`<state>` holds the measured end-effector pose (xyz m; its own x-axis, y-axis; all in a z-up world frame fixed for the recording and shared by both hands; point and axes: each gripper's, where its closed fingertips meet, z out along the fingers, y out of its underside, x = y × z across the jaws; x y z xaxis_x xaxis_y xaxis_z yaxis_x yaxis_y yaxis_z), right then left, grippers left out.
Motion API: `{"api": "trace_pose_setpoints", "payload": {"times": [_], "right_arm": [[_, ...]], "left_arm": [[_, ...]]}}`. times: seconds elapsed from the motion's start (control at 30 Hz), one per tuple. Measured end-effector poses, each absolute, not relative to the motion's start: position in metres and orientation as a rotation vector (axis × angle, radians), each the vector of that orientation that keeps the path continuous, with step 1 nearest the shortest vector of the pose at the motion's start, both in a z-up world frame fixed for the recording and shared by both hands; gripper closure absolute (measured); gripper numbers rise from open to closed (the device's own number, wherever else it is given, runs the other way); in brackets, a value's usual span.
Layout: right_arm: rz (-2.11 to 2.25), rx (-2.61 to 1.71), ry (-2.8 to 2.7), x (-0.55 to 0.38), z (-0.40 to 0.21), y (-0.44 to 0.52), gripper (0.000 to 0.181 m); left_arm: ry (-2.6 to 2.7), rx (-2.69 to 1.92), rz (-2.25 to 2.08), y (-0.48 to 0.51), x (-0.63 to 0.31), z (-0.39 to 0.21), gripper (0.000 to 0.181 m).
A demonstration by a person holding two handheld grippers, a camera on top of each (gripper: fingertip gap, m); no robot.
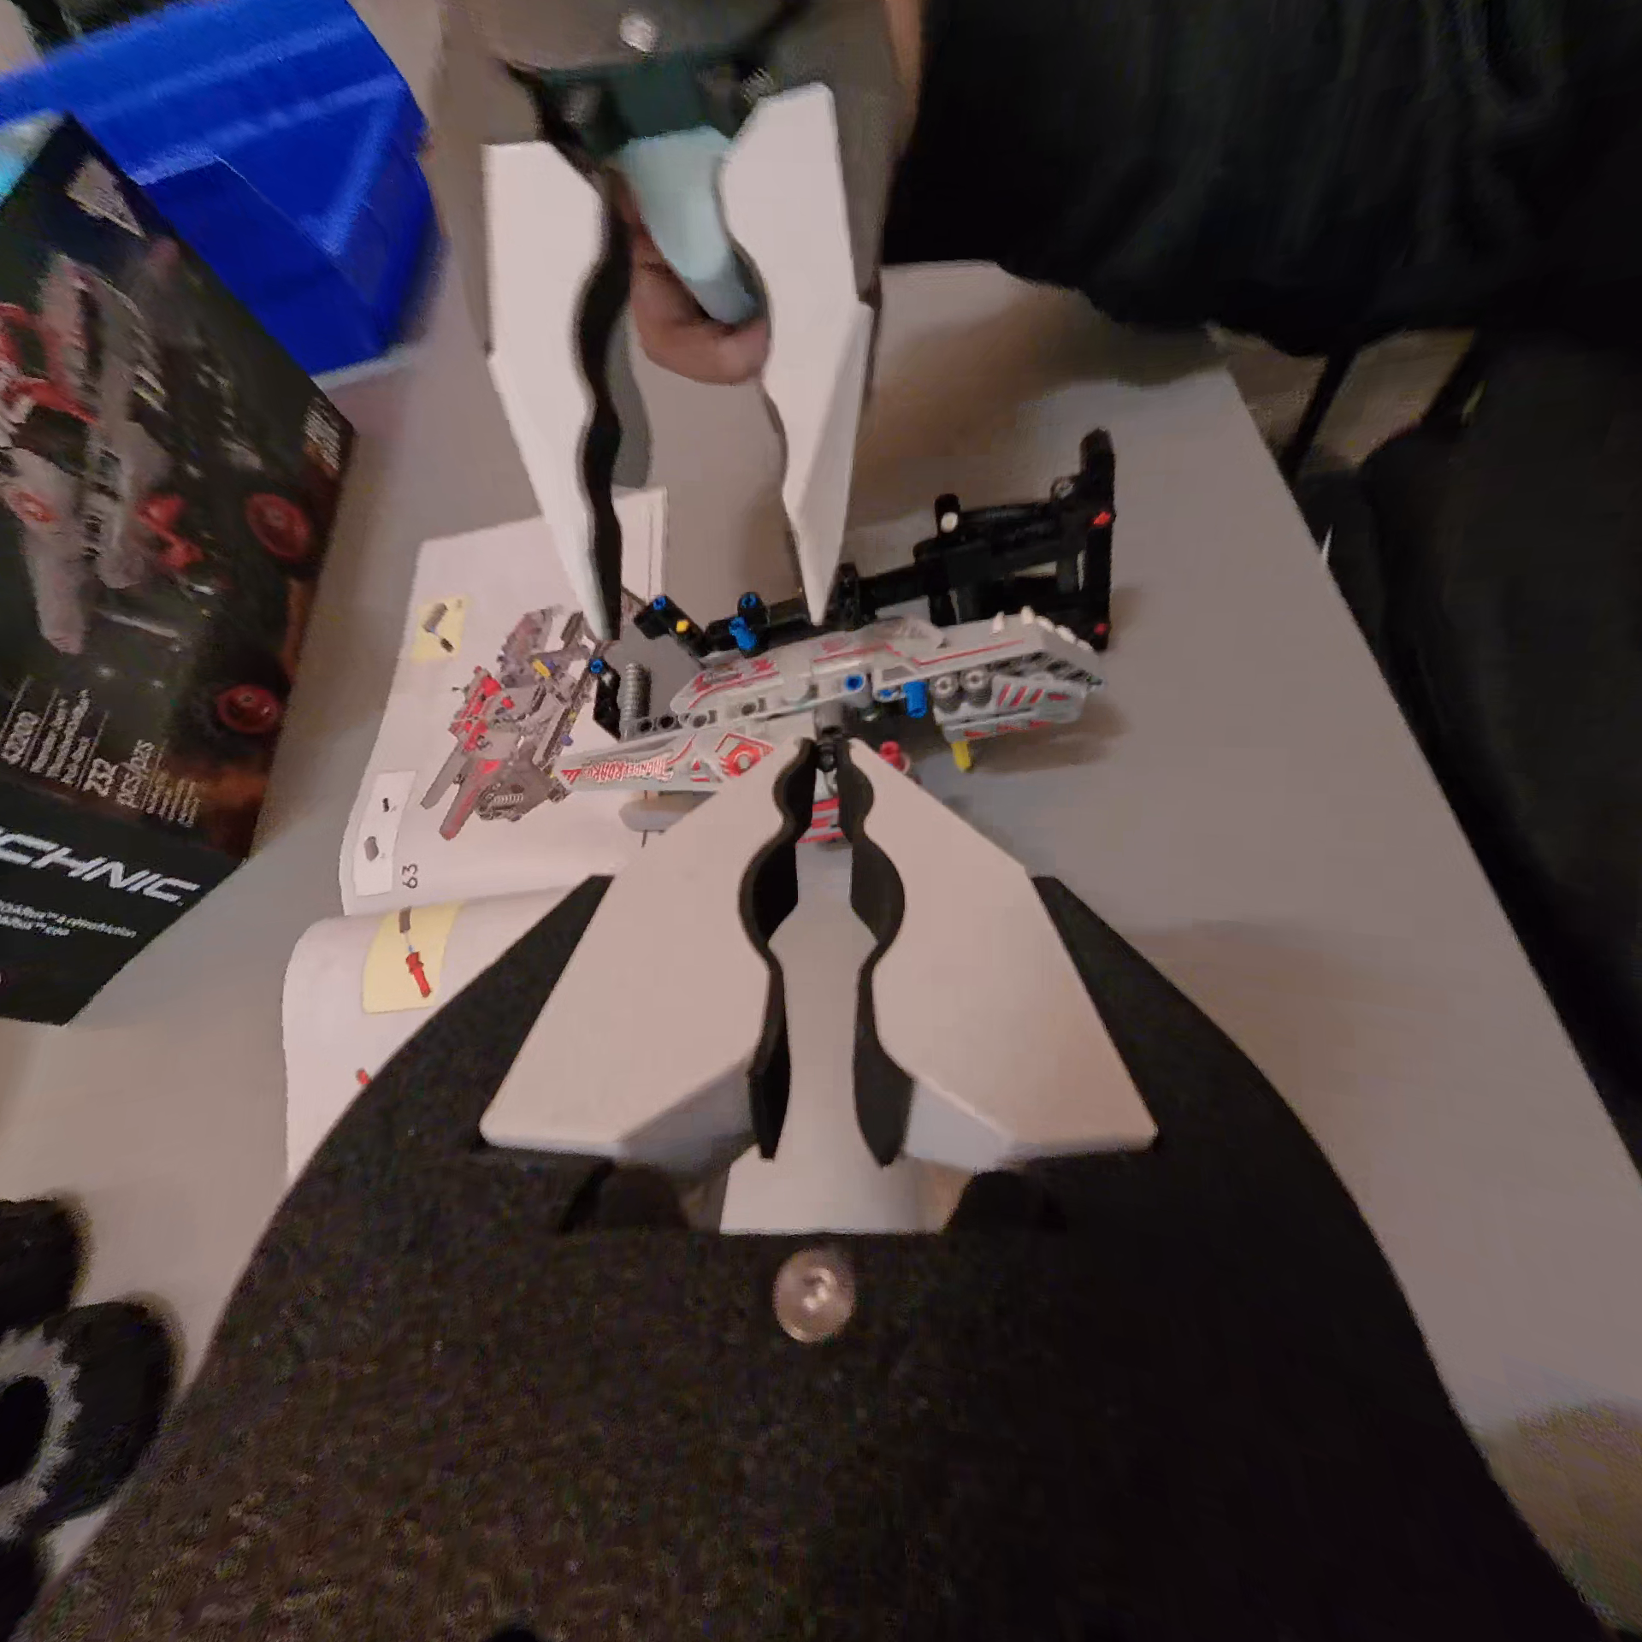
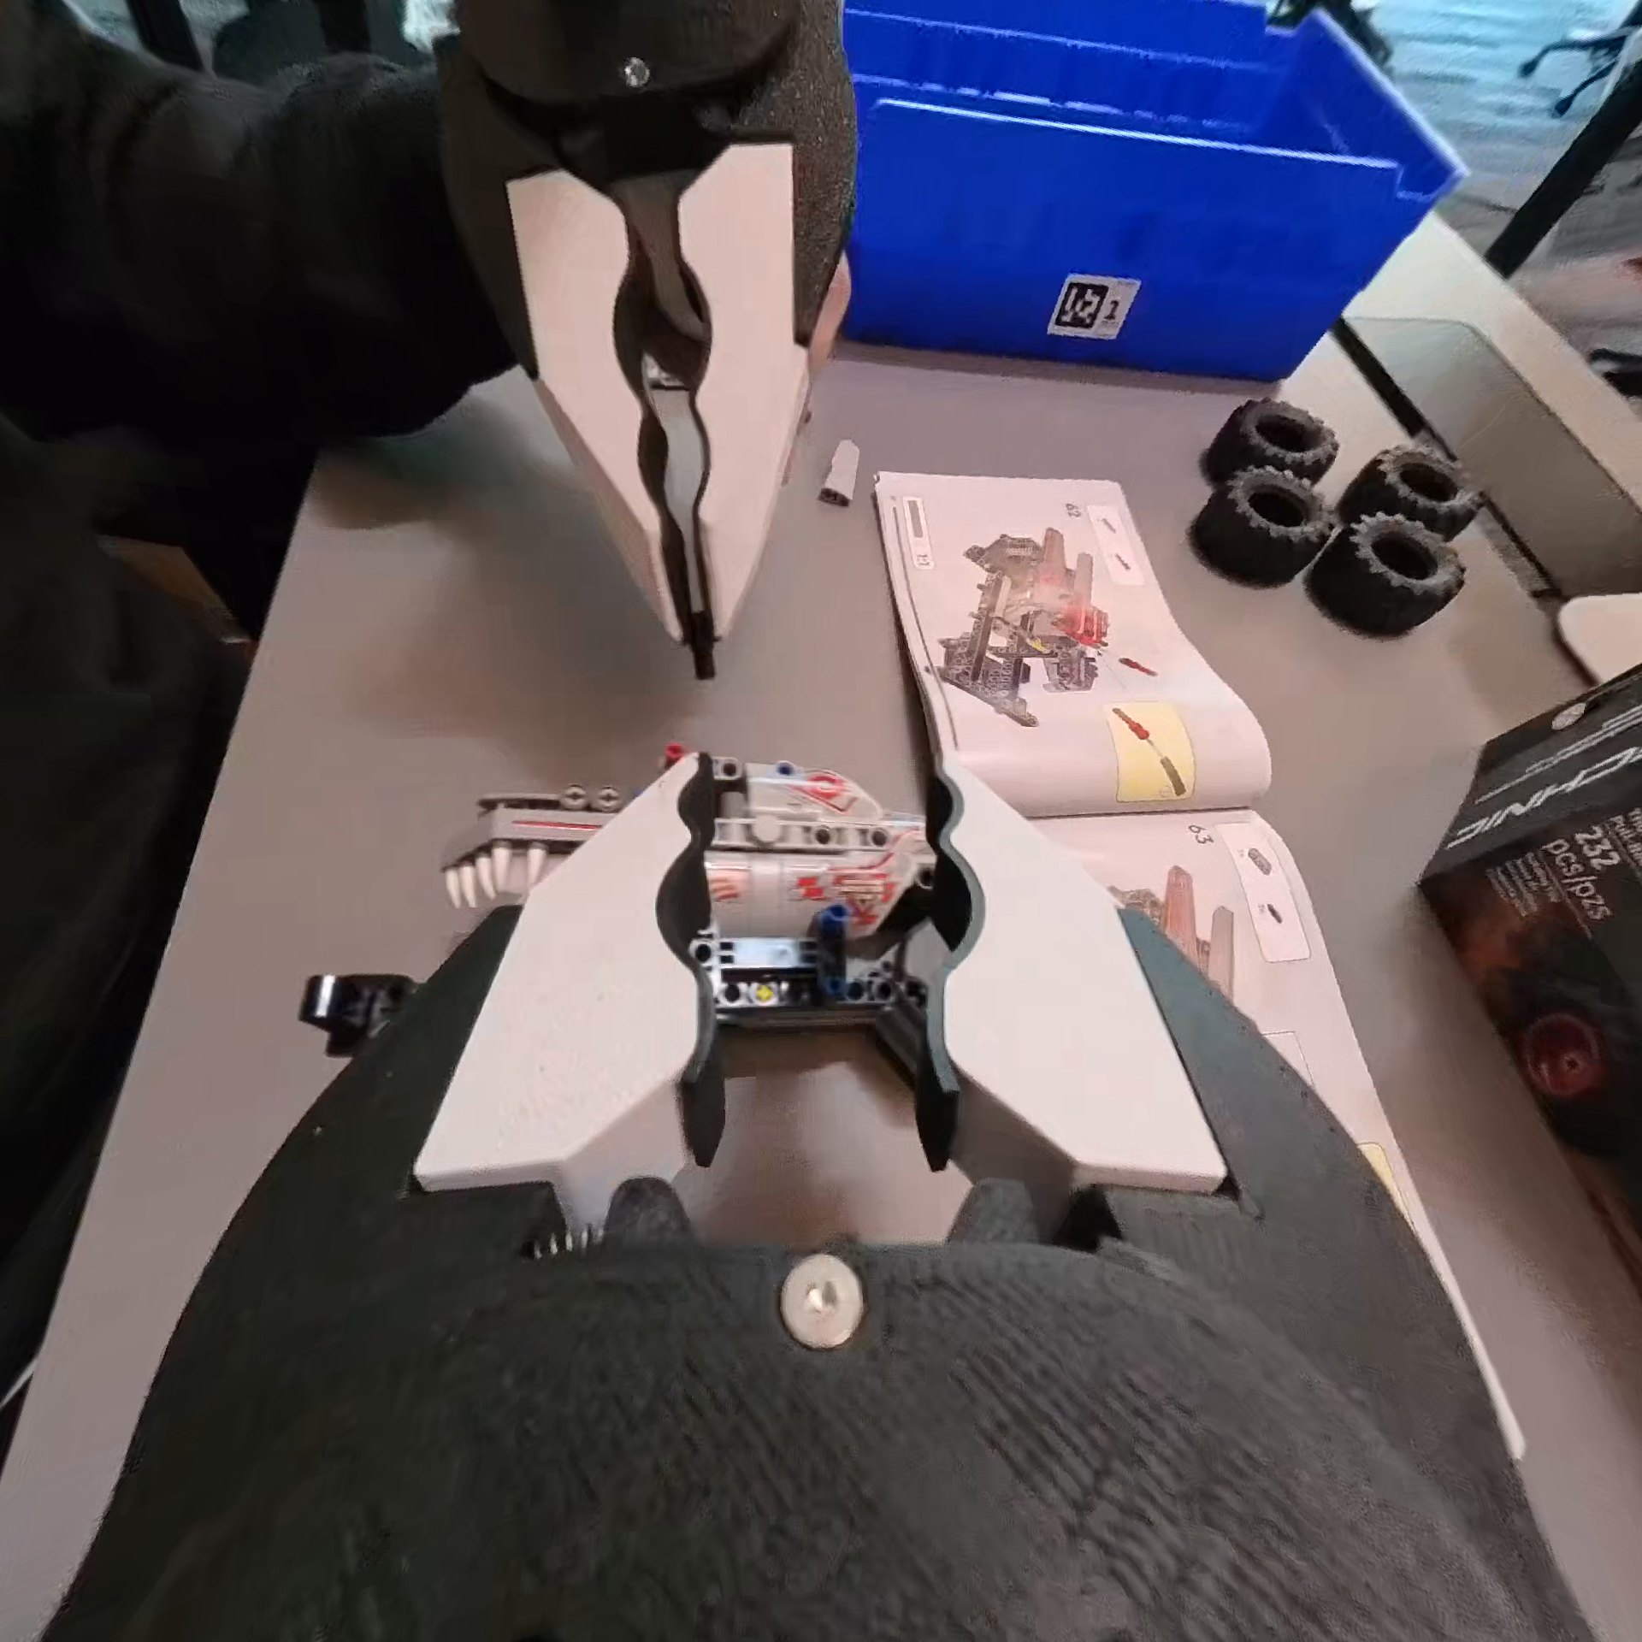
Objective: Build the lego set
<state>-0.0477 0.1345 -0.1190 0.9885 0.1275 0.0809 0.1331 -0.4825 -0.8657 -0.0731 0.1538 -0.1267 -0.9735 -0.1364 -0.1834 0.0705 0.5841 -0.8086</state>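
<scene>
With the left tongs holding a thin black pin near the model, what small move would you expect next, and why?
Probably a short push of the left tongs toward the grey, red-striped Lego vehicle body, to seat the thin black pin. The pin is pinched at their tips and hangs clear of the model, while the right tongs stand open around the body, seemingly to steady it.
</scene>
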Motion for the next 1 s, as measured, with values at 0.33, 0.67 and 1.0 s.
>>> {"api": "trace_pose_setpoints", "payload": {"times": [0.33,0.67,1.0], "right_arm": [[0.217,-2.081,-0.570,-0.063,-0.135,0.118,0.110],[0.226,-2.104,-0.636,-0.080,-0.155,0.129,0.120],[0.294,-2.071,-0.572,-0.081,-0.156,0.128,0.131]], "left_arm": [[2.894,0.391,-0.971,0.148,-0.067,-0.148,0.179],[2.965,0.503,-0.856,0.145,-0.073,-0.160,0.179],[2.964,0.451,-0.864,0.151,-0.072,-0.161,0.179]]}}
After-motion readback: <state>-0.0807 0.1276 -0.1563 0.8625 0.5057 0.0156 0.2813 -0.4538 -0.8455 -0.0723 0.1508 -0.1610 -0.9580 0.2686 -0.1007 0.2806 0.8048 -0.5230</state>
